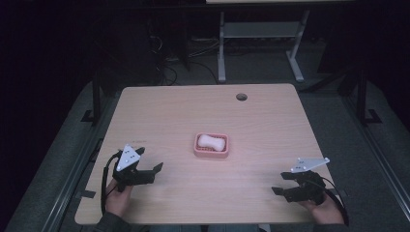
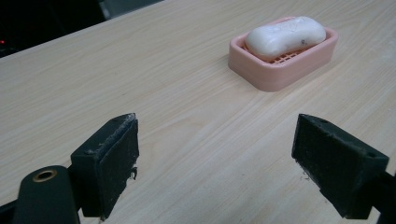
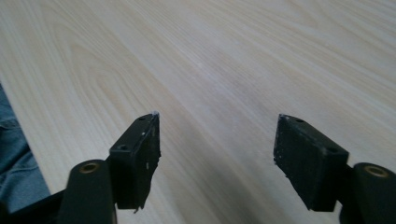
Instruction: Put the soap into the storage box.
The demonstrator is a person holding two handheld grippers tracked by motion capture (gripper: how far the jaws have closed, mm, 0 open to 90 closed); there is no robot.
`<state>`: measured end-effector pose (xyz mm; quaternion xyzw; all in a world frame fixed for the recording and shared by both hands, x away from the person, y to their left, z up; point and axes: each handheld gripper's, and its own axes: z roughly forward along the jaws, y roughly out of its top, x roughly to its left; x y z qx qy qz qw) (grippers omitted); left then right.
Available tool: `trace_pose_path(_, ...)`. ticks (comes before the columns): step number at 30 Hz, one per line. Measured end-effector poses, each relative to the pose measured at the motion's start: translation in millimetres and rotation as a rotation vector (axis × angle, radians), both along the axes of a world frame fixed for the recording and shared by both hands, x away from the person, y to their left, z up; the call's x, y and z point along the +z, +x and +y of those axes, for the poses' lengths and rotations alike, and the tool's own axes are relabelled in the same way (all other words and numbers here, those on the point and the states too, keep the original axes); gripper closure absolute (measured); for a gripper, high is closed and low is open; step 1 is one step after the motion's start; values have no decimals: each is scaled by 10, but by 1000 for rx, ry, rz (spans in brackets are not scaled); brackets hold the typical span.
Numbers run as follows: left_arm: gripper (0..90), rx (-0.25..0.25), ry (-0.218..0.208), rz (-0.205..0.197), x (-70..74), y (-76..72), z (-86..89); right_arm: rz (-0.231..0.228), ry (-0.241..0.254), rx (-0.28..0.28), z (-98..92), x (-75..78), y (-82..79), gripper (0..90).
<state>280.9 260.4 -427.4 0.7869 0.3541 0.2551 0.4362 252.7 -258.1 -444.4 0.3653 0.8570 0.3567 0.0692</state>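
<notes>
Resting mid-table, the white soap bar [image 1: 211,141] sits in its pink dish [image 1: 211,153] — left gripper [image 1: 155,170] and right gripper [image 1: 278,191] both wide apart, empty. A careless pinch could squirt the slick bar free — or tip the dish.

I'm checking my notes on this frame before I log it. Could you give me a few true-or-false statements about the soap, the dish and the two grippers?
1. The white soap bar lies in the pink soap dish. True.
2. The left gripper is clamped on the dish. False: its jaws stand open over bare table, short of the dish.
3. The right gripper holds the soap. False: nothing is between its open jaws.
4. The dish sits near the table's middle, between the two grippers. True.
5. The table has a round hole near its far edge. True.
</notes>
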Motion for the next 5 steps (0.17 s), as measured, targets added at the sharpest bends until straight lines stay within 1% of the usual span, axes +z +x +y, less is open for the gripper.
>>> trace_pose_path(1, 146, -3, -3, 3, -1, 2, -1, -1, 4, 1, 13, -5, -22, 301)
trace_pose_path(2, 146, -8, -7, 8, -2, 5, -2, -12, 3, 8, 20, -10, -32, 298)
trace_pose_path(5, 146, -15, 3, 9, -3, 8, -10, -27, 4, 12, 68, -24, -73, 282)
